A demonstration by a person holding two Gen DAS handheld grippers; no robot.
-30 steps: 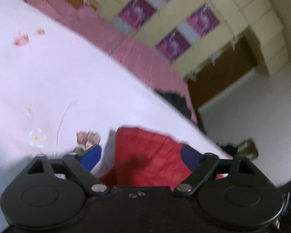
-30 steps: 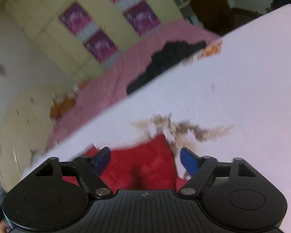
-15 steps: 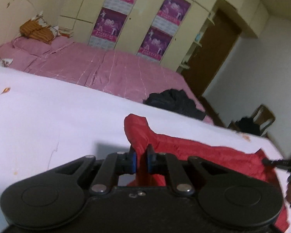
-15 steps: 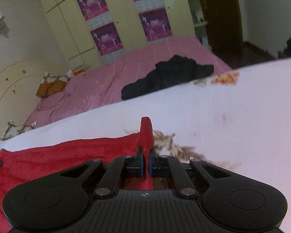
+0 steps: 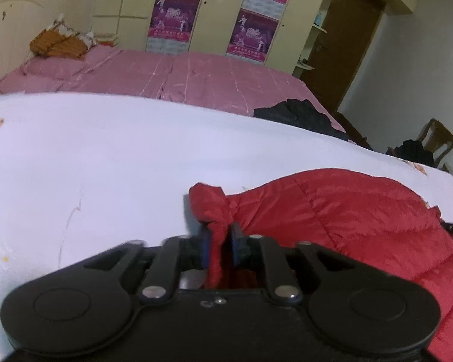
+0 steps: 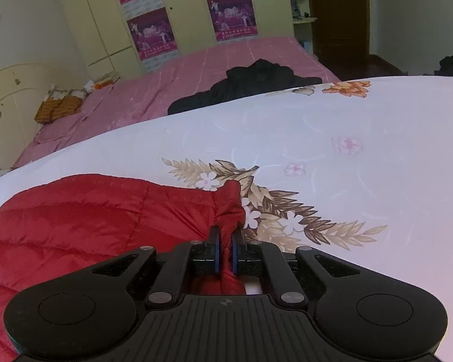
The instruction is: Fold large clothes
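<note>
A red quilted jacket (image 5: 341,208) lies on a white flowered sheet (image 5: 105,150). My left gripper (image 5: 220,241) is shut on a bunched corner of the jacket, which spreads to the right in the left wrist view. My right gripper (image 6: 225,247) is shut on another bunched corner of the red jacket (image 6: 90,217), which spreads to the left in the right wrist view. The white sheet (image 6: 347,166) stretches ahead of both grippers.
A pink bed (image 5: 181,75) lies beyond the sheet, with a black garment (image 5: 299,116) on its near edge and an orange cushion (image 5: 57,45) at its head. A chair (image 5: 435,141) stands at the right. Cupboards with purple posters (image 6: 151,33) line the back wall.
Both grippers were open over the jacket a second ago. They have shut on its corners and levelled out, and the jacket has been drawn up and spread between them.
</note>
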